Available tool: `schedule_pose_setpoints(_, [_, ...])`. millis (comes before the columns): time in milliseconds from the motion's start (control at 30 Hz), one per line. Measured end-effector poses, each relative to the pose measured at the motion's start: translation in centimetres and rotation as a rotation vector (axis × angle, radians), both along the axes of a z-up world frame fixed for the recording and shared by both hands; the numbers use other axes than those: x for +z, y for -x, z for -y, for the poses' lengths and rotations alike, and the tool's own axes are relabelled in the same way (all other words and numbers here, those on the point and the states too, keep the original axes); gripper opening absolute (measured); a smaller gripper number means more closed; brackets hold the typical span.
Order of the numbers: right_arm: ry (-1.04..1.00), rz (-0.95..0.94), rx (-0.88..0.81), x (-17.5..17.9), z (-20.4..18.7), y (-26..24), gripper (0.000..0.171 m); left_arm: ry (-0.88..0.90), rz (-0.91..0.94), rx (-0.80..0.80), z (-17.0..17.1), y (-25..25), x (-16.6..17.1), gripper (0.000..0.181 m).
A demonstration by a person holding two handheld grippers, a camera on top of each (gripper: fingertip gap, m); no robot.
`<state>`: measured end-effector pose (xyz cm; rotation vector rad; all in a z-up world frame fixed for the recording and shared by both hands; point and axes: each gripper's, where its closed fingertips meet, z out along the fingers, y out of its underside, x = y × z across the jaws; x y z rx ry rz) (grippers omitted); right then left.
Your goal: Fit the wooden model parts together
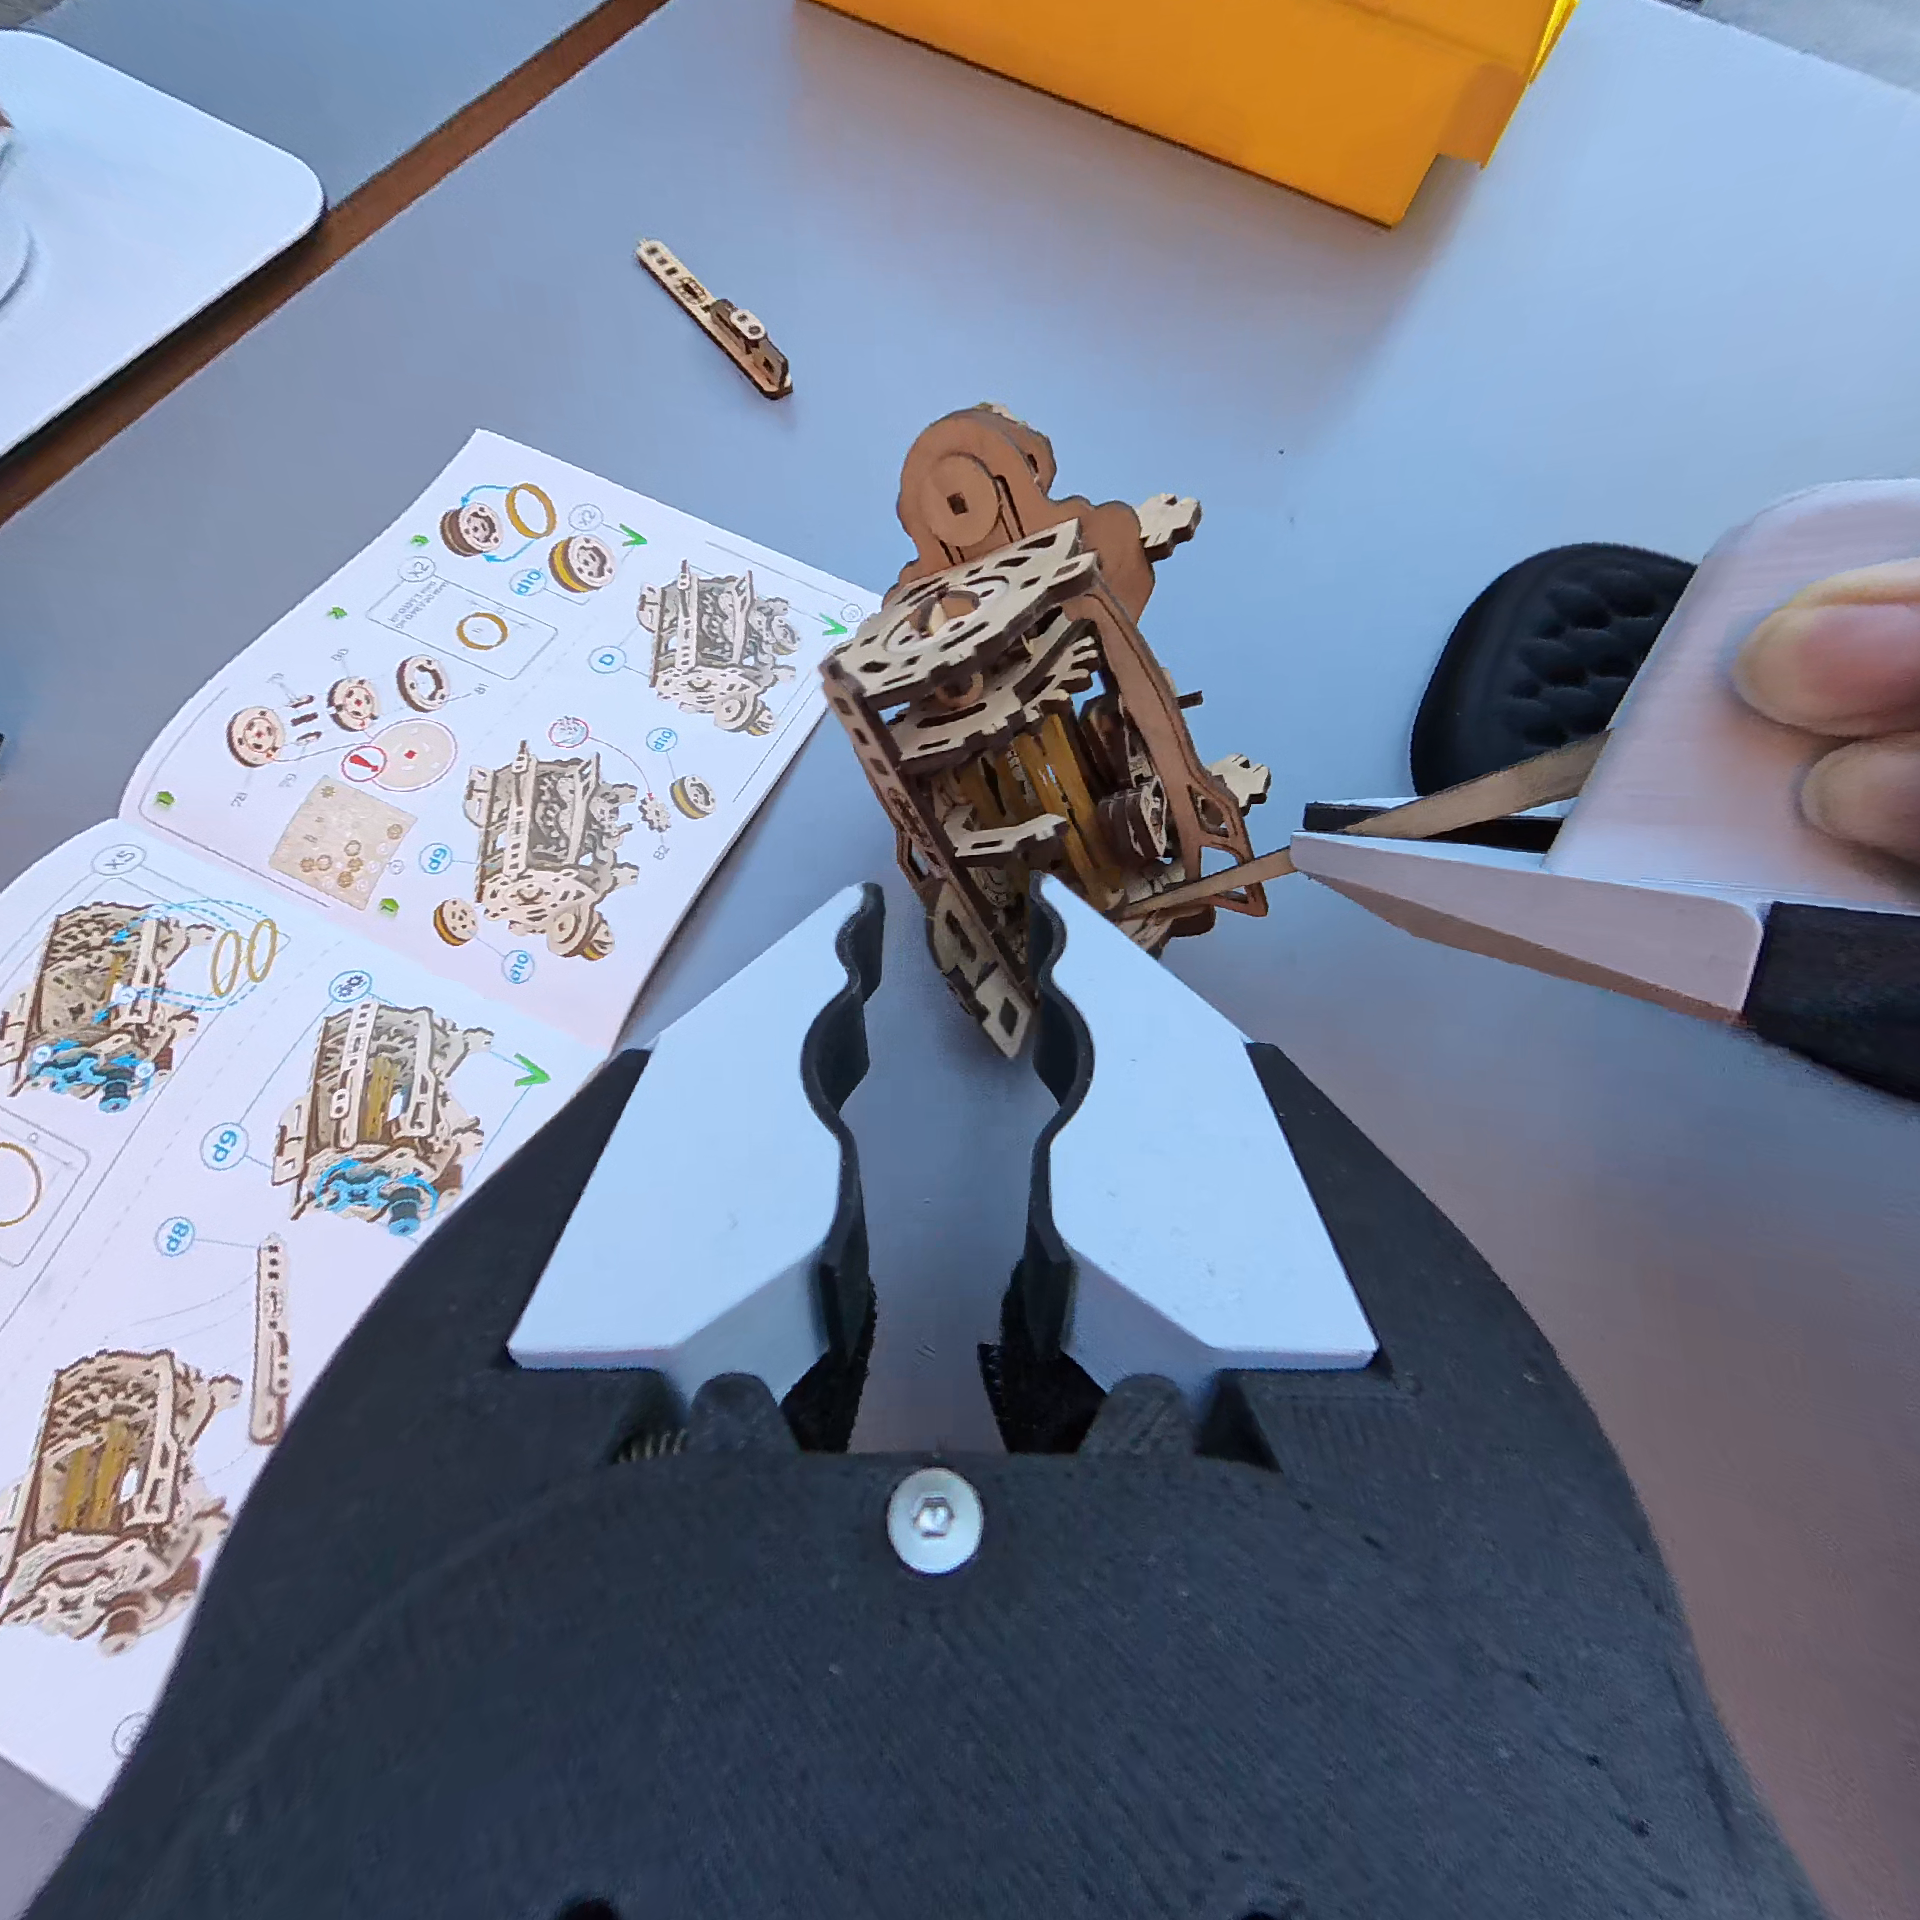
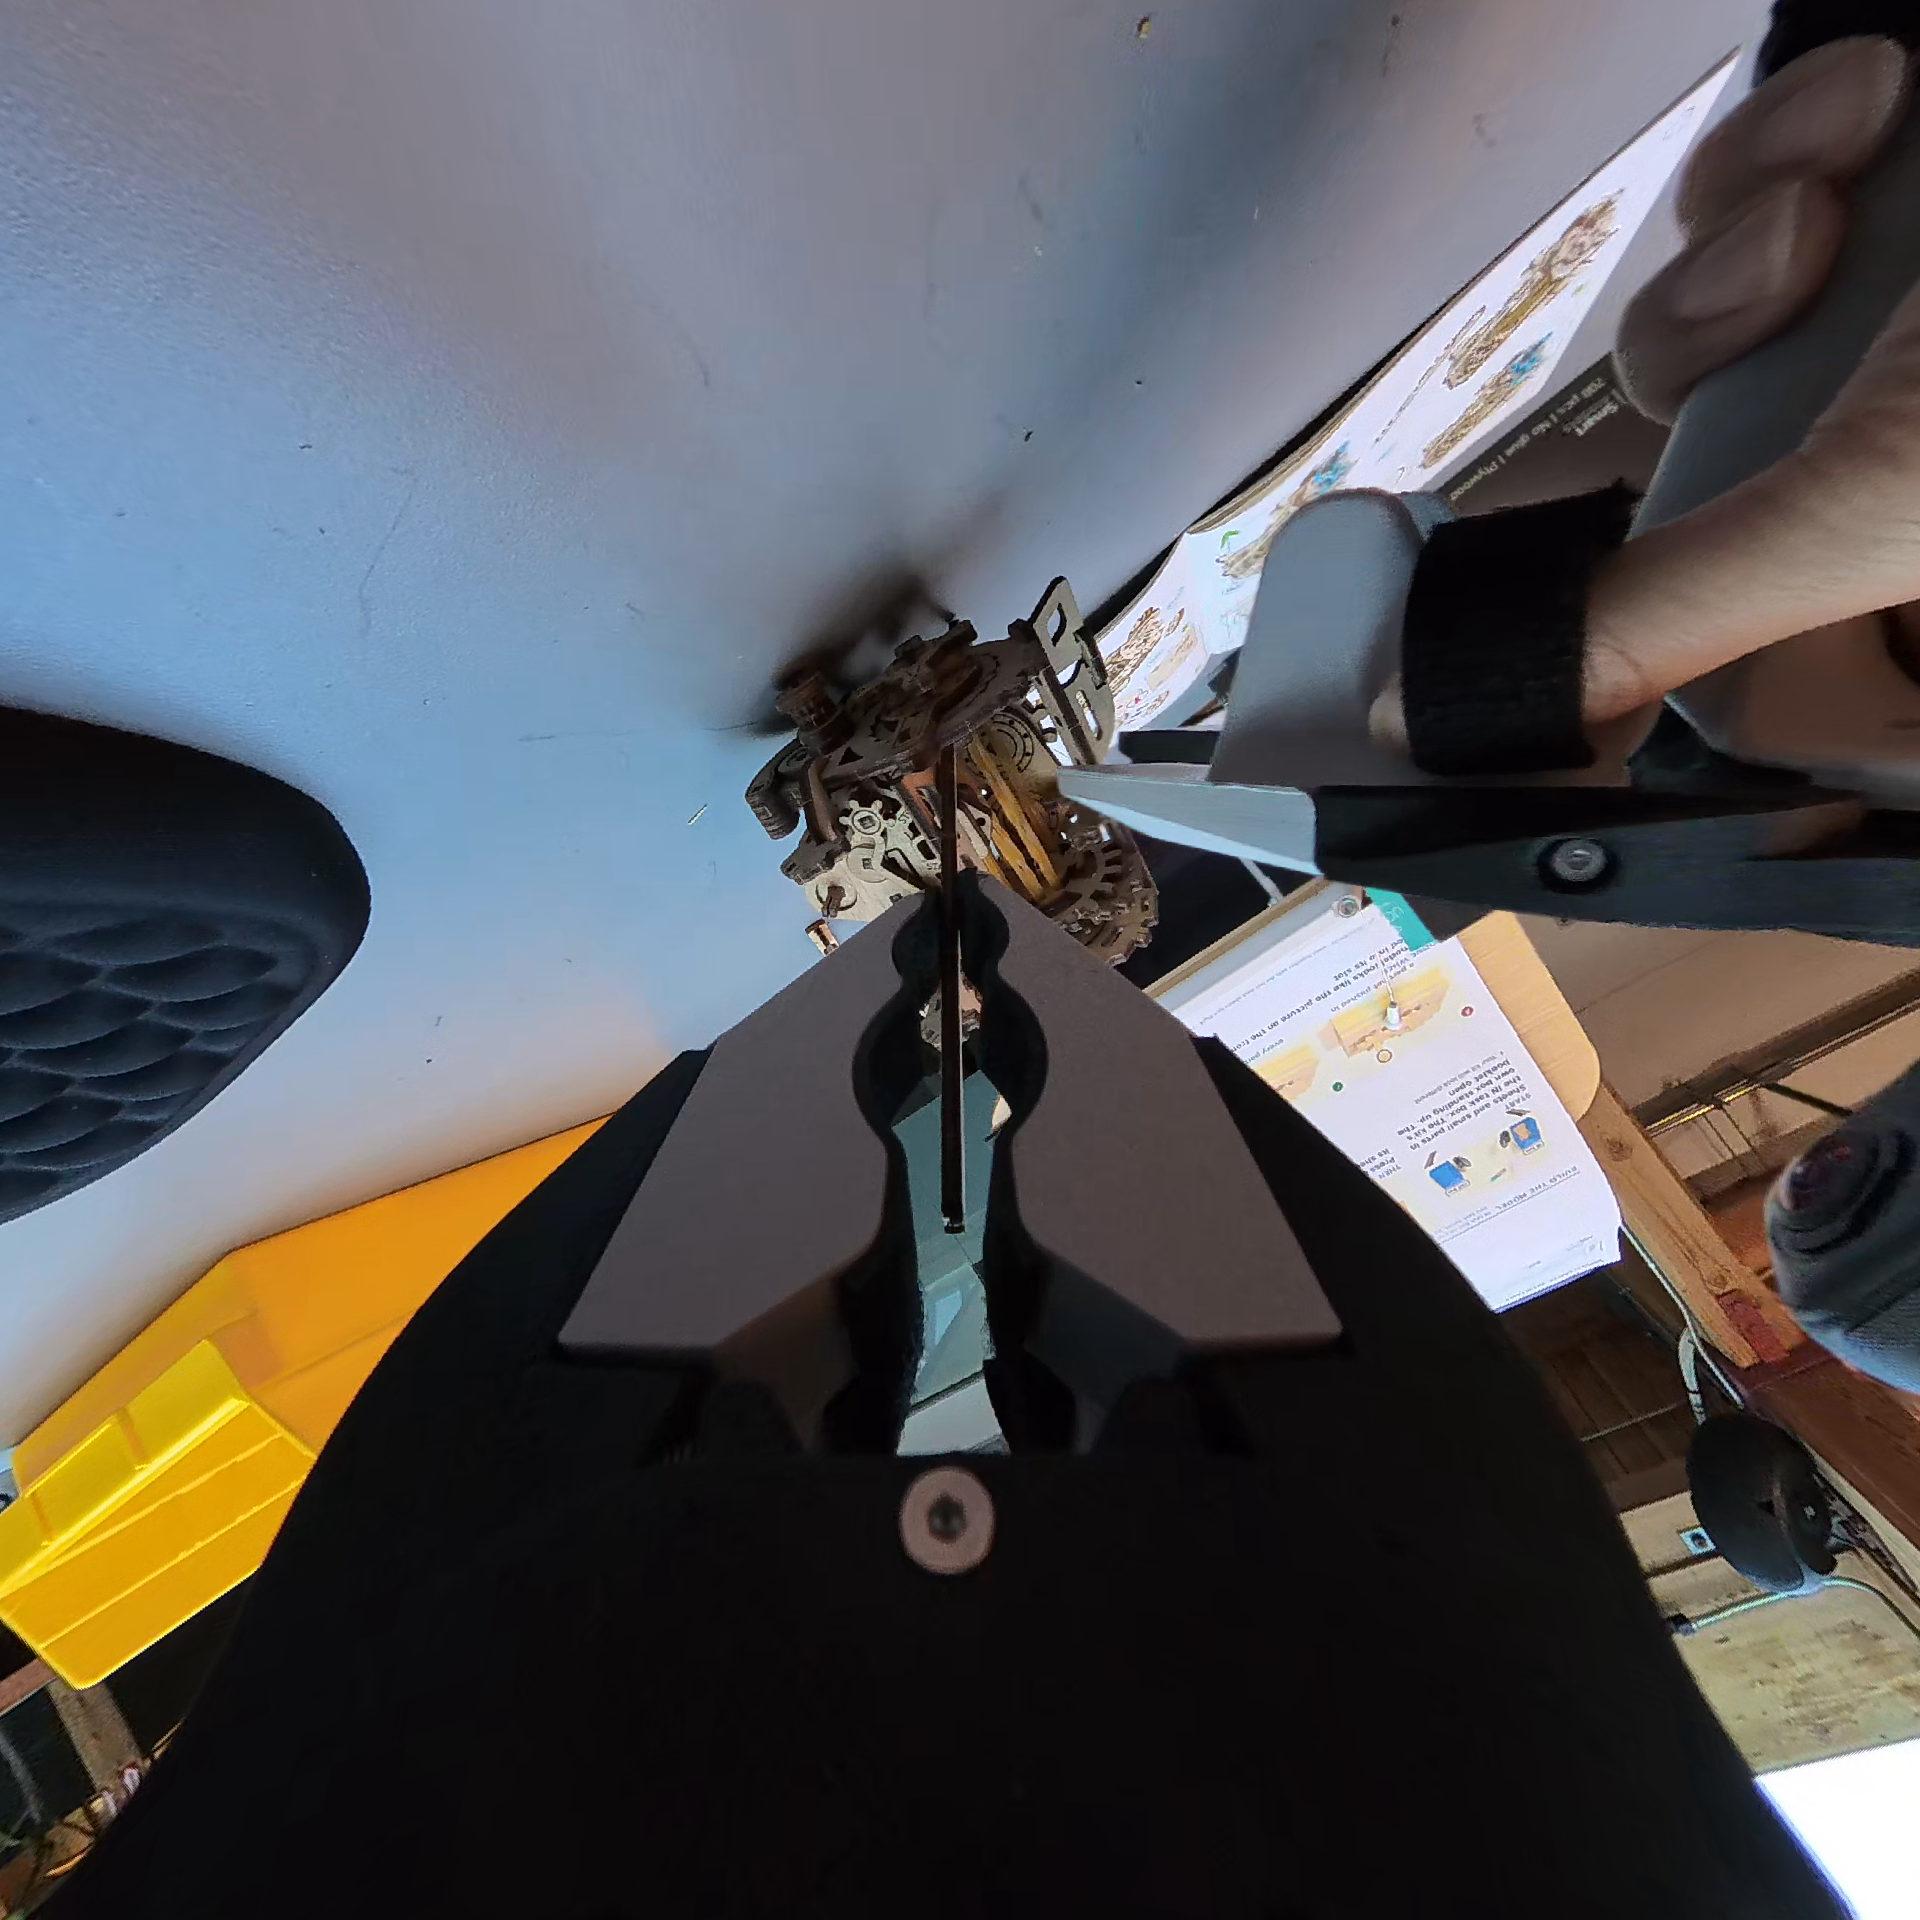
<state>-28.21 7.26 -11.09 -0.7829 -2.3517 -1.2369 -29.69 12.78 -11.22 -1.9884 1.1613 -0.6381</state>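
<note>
The wooden model (image 1: 1018,707), a half-built openwork frame with gears and yellow bands, stands tilted on end on the grey table (image 1: 1039,312). My left gripper (image 1: 956,902) is closed around its lower panel, with the fingertips (image 1: 1055,914) against the wood. My right gripper (image 1: 1299,847) comes in from the right, shut on a thin wooden stick (image 1: 1205,878) whose tip reaches into the model's lower side. In the right wrist view the stick (image 2: 951,1039) runs between my right gripper's (image 2: 951,904) fingers up into the model (image 2: 914,769). The left gripper (image 2: 1081,792) touches it from the right.
An open instruction booklet (image 1: 416,831) lies left of the model, and a loose wooden strip (image 1: 717,317) lies behind it. A yellow box (image 1: 1195,94) stands at the back. A black padded object (image 1: 1538,665) is on the right and a white tray (image 1: 135,208) at far left. The left gripper's tips are roughly 6 cm from the right gripper's.
</note>
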Motion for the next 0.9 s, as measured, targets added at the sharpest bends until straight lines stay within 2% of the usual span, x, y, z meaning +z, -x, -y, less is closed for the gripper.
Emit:
schedule_pose_setpoints(133, [0.0,-0.001,-0.001,0.1,-0.1,-0.3,0.001,0.028,0.045,0.006,-0.2,0.4,0.5,0.026])
schedule_pose_setpoints(300, [-0.003,-0.019,0.014,0.3,-0.2,-0.3,0.001,0.014,0.079,-0.041,0.0,0.7,0.5,0.037])
schedule_pose_setpoints(500, [-0.014,-0.099,0.038,2.3,-0.5,-1.0,0.001,0.018,0.094,-0.058,0.3,1.7,0.0,0.043])
schedule_pose_setpoints(633, [0.035,-0.236,0.106,4.1,-0.1,-1.5,0.001,0.053,0.096,-0.047,1.3,2.1,-1.0,0.048])
schedule_pose_setpoints(700, [0.001,-0.326,0.122,5.6,-0.8,-2.5,0.001,0.067,0.084,-0.04,1.8,1.9,-1.6,0.058])
schedule_pose_setpoints(900, [0.116,-0.788,-0.151,6.9,-4.2,-7.0,0.002,0.08,0.096,0.059,2.5,0.5,-2.3,0.098])
